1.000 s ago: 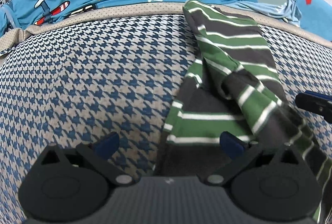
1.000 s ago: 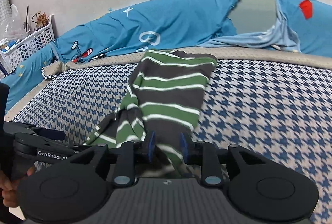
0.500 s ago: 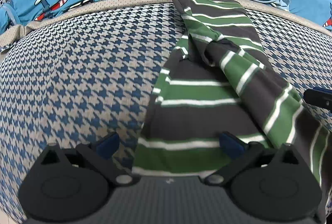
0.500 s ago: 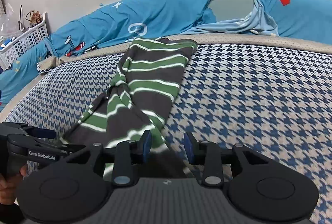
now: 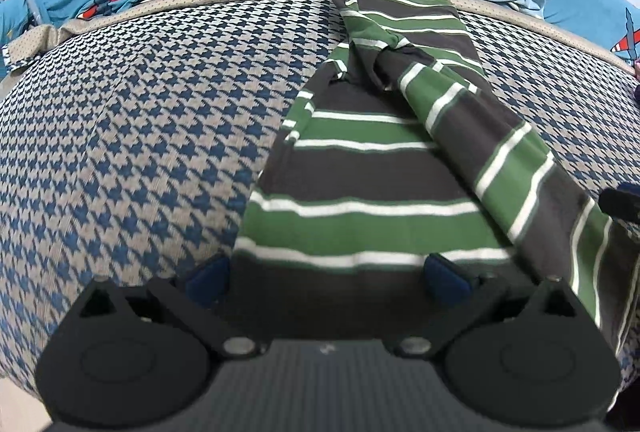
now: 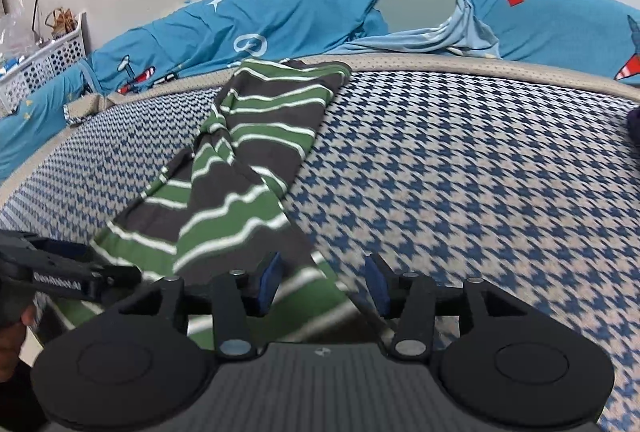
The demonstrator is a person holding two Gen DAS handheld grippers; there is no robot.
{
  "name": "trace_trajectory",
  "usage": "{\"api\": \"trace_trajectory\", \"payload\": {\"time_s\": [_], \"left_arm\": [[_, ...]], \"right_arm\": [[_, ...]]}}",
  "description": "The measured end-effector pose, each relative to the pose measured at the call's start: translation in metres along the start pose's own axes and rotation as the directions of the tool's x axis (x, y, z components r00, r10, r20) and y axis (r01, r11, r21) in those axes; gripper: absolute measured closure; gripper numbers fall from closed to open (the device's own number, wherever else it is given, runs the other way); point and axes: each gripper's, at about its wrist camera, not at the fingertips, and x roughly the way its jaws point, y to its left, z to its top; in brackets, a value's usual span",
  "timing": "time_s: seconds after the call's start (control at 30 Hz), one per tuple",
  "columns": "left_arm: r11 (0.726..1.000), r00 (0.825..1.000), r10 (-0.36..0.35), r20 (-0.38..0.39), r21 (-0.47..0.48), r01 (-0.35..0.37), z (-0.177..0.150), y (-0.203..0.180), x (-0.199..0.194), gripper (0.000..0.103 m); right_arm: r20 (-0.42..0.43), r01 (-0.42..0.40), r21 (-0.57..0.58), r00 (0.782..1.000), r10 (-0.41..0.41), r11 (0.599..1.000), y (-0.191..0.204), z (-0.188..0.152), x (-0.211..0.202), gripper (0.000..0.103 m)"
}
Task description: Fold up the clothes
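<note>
A green, grey and white striped garment (image 5: 360, 191) lies stretched along the houndstooth bed cover (image 5: 140, 131), one part folded over itself near the middle. My left gripper (image 5: 326, 278) is open wide over the garment's near hem, and its pads do not press the cloth. In the right wrist view the garment (image 6: 256, 151) runs from the far edge to my right gripper (image 6: 322, 283). Its jaws are opening, with the cloth's near corner lying between them, free of the pads. The left gripper (image 6: 60, 272) shows at the left, the right gripper (image 5: 622, 201) at the left view's right edge.
Blue bedding with an airplane print (image 6: 280, 19) is piled along the far side against the wall. A white plastic basket (image 6: 40, 63) stands at the far left. A dark object (image 6: 634, 123) sits at the right edge. Bare houndstooth cover (image 6: 460, 171) stretches right of the garment.
The right gripper's jaws have spread and let go of the garment. Both grippers have drawn back toward the near edge, and the garment now lies longer and flatter.
</note>
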Motion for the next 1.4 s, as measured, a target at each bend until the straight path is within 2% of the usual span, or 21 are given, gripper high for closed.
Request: {"api": "trace_trajectory", "payload": {"time_s": [0.17,0.5,0.73,0.83,0.9,1.0,1.07,1.23,1.4], "left_arm": [[1.0,1.0,0.015,0.016,-0.014,-0.014,-0.011,0.001,-0.006,0.0],[0.999,0.998,0.032,0.054,-0.044,-0.03,-0.031,0.0,-0.019,0.0],[0.998,0.997,0.047,0.064,-0.054,-0.044,-0.037,-0.003,-0.023,0.0],[0.997,0.996,0.052,0.069,-0.057,-0.048,-0.038,-0.004,-0.023,0.0],[0.997,0.996,0.053,0.071,-0.056,-0.049,-0.038,-0.004,-0.023,0.0],[0.997,0.996,0.051,0.076,-0.056,-0.046,-0.038,-0.003,-0.023,0.0],[0.997,0.995,0.05,0.081,-0.055,-0.046,-0.039,-0.004,-0.023,0.0],[0.997,0.995,0.051,0.082,-0.065,-0.045,-0.042,-0.002,-0.025,0.0],[0.994,0.996,0.047,0.078,-0.098,-0.039,-0.041,0.003,-0.028,0.0]], "right_arm": [[0.002,0.052,-0.019,0.999,-0.052,0.998,-0.002,-0.012,-0.01,0.05],[-0.049,0.124,0.004,0.991,-0.123,0.992,-0.008,-0.029,-0.009,0.049],[-0.038,0.139,-0.028,0.989,-0.14,0.99,-0.005,-0.035,-0.008,0.049],[-0.026,0.146,-0.036,0.989,-0.147,0.989,-0.003,-0.037,-0.008,0.058],[-0.019,0.139,-0.036,0.99,-0.14,0.99,-0.002,-0.038,-0.008,0.071],[-0.004,0.142,-0.042,0.99,-0.142,0.989,0.0,-0.039,-0.008,0.086],[0.005,0.136,-0.032,0.991,-0.136,0.99,0.0,-0.039,-0.008,0.091],[0.028,0.102,0.043,0.994,-0.103,0.994,-0.002,-0.04,-0.015,0.095],[0.099,0.034,0.057,0.994,-0.04,0.998,0.011,-0.038,-0.035,0.095]]}}
